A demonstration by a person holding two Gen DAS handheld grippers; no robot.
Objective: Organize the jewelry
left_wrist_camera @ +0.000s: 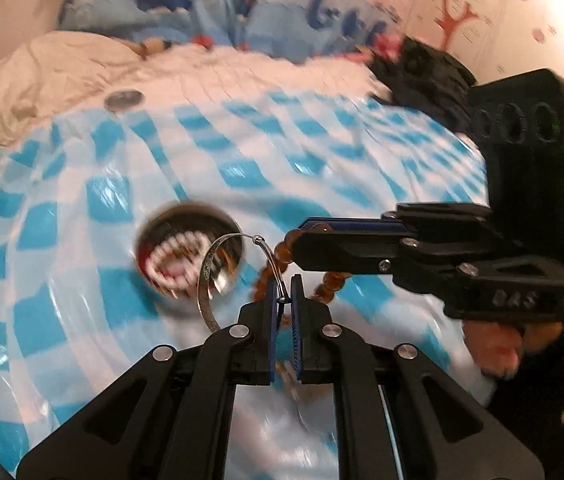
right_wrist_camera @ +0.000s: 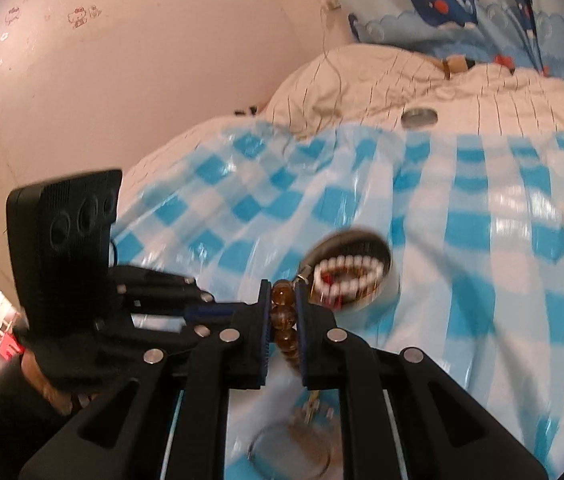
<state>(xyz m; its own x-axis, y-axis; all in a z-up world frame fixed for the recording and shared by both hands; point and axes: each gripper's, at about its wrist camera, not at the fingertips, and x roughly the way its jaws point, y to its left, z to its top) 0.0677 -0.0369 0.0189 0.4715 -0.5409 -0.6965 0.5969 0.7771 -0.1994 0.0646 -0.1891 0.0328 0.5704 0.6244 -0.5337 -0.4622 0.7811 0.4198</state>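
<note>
Both claws clamped on jewelry above the bed.
Left claw (left_wrist_camera: 286, 300) pinches a silver bangle (left_wrist_camera: 217, 276); right claw (right_wrist_camera: 284, 300) grips amber beads (right_wrist_camera: 284, 312); round tin (right_wrist_camera: 352, 268) sits mid-cloth, checkered cloth (right_wrist_camera: 482, 240) open around it.

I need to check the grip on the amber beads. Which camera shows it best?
The right wrist view: the amber bead bracelet sits sharply between the right gripper pads. The left wrist view shows only beads hanging behind it.
</note>
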